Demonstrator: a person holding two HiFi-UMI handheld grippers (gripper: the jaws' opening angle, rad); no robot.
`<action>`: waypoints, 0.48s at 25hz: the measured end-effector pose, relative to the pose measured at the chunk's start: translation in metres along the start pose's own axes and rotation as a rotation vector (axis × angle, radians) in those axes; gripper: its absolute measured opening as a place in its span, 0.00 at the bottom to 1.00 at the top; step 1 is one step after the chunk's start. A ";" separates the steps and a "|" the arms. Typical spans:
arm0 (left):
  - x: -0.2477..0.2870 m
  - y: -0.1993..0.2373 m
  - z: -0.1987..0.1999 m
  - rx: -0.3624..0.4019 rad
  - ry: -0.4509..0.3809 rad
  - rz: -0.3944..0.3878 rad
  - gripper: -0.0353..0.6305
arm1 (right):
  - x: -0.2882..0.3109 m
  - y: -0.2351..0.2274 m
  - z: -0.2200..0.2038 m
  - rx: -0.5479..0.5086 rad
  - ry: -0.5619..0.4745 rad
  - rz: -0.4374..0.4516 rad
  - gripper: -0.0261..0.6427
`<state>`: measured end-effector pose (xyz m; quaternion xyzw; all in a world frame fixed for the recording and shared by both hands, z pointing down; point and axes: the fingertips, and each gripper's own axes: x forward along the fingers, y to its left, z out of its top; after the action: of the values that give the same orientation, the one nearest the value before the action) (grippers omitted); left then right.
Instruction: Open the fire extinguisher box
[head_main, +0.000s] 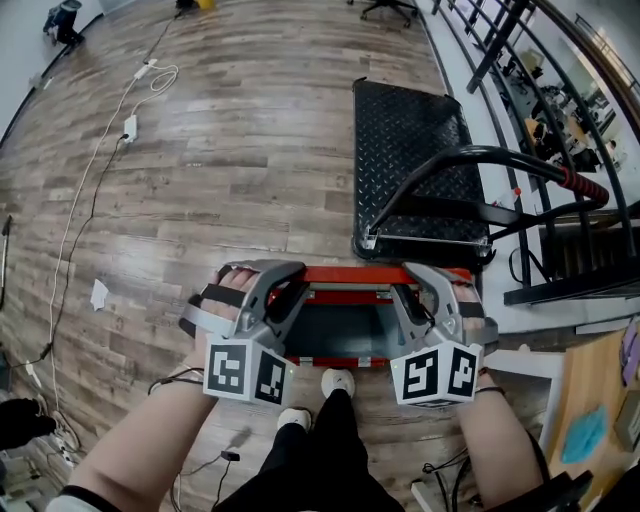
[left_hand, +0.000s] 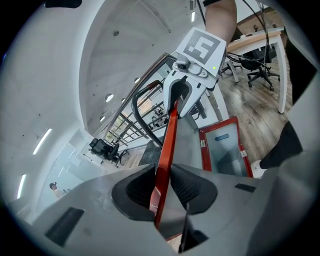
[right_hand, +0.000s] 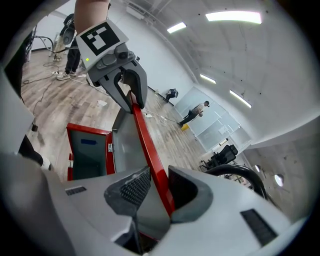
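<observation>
Underfoot, the grey-brown wooden plank floor (head_main: 230, 150) carried a black steel platform trolley (head_main: 410, 140) and, just before its near end, the red metal fire extinguisher box (right_hand: 87, 129). Its red-framed grey lid (left_hand: 167, 145) stood raised, apparently because left tongs (left_hand: 161, 187) and right tongs (right_hand: 155, 187) each clamped its free edge, sharing the lift.

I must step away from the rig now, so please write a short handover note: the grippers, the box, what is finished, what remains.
Left gripper: shut on the lid's red edge.
Right gripper: shut on the same edge, further along.
Box: on the wood floor at the person's feet, with a platform trolley behind it.
Done: the lid is lifted and the inside shows.
Left: probably swing the lid fully back, then release.
</observation>
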<state>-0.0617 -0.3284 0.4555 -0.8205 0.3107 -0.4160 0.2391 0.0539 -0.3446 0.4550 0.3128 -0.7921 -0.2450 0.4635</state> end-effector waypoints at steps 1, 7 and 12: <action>0.002 0.001 -0.001 -0.002 0.005 0.001 0.19 | 0.002 -0.001 0.000 0.004 -0.006 0.001 0.20; 0.015 0.010 -0.006 -0.015 0.045 -0.006 0.19 | 0.013 -0.009 -0.001 0.027 -0.032 0.035 0.20; 0.029 0.020 -0.009 -0.032 0.087 -0.019 0.19 | 0.025 -0.019 -0.004 0.042 -0.051 0.062 0.20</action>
<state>-0.0618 -0.3638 0.4627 -0.8082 0.3197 -0.4484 0.2085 0.0531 -0.3763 0.4580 0.2915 -0.8179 -0.2217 0.4437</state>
